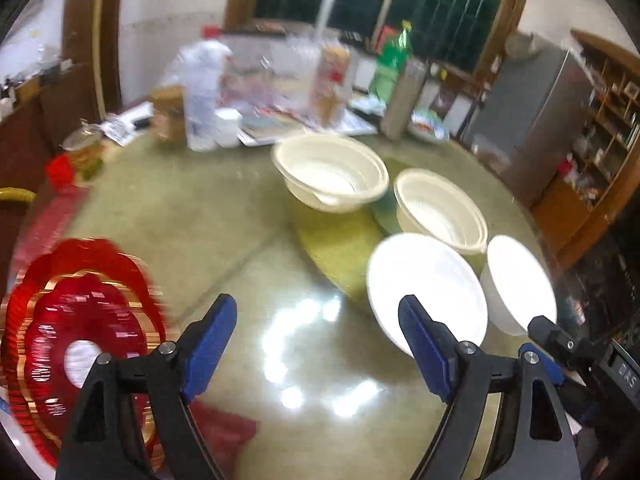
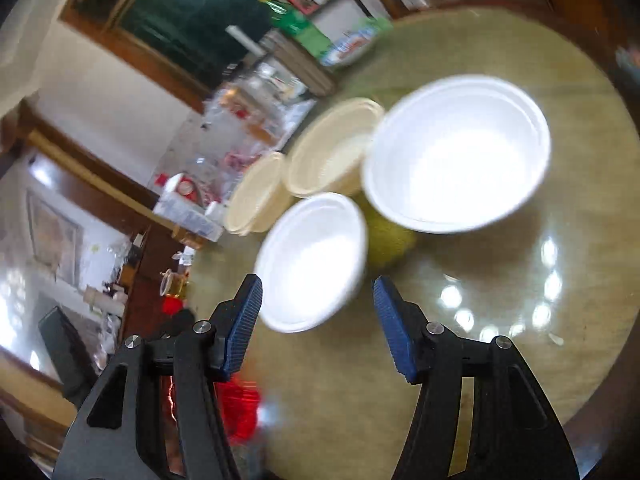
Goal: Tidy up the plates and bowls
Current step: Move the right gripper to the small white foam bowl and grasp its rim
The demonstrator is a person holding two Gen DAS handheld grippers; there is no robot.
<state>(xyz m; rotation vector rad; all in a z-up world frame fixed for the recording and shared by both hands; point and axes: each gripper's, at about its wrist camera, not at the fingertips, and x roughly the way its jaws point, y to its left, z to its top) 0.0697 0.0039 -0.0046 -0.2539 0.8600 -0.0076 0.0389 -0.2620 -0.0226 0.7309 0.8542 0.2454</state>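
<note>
In the left wrist view, my left gripper [image 1: 316,320] stands open over the glossy round table [image 1: 192,216], with nothing between its blue pads. A blurred stack of red plates with gold rims [image 1: 76,344] lies at its left. Ahead to the right sit two white bowls [image 1: 424,284] [image 1: 520,280], and beyond them two cream bowls [image 1: 332,172] [image 1: 440,212]. Under the bowls lies a yellow-green plate [image 1: 340,248]. In the tilted right wrist view, my right gripper [image 2: 318,292] is open, and the smaller white bowl [image 2: 316,260] sits just ahead of its fingertips, untouched. The larger white bowl [image 2: 456,152] is to the right.
The far side of the table is crowded with a clear water bottle [image 1: 204,88], a green bottle [image 1: 392,64], boxes and papers. A jar [image 1: 84,148] stands at the left edge. Wooden shelves [image 1: 600,120] line the right wall. Both cream bowls [image 2: 332,148] [image 2: 256,196] lie beyond the white ones.
</note>
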